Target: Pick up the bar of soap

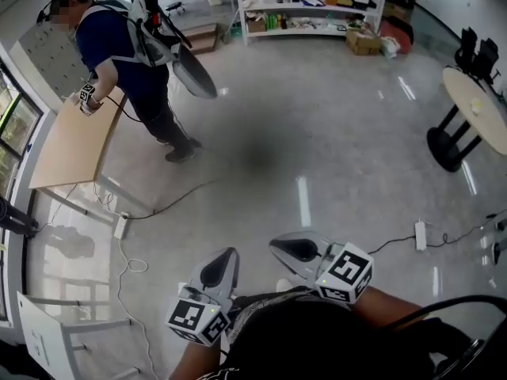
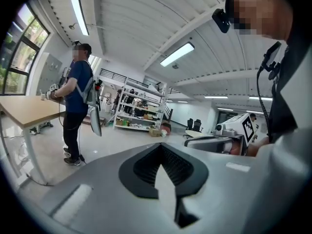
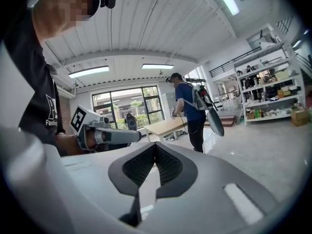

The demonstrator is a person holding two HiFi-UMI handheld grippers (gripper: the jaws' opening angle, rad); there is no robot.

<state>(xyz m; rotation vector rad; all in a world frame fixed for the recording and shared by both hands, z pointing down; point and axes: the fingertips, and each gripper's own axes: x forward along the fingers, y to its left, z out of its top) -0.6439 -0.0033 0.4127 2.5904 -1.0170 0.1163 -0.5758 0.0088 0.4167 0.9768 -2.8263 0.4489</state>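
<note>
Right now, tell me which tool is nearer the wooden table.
Left. The left tool is on the wooden table's side; the right tool sits beyond it, farther off.

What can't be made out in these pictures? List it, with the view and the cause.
- Bar of soap: shows in none of the three views.
- Goods on the shelves: too small in the head view to name.
- Round table: cut off by the head view's right edge.
- What the other person's hand holds: too small in the head view.
</note>
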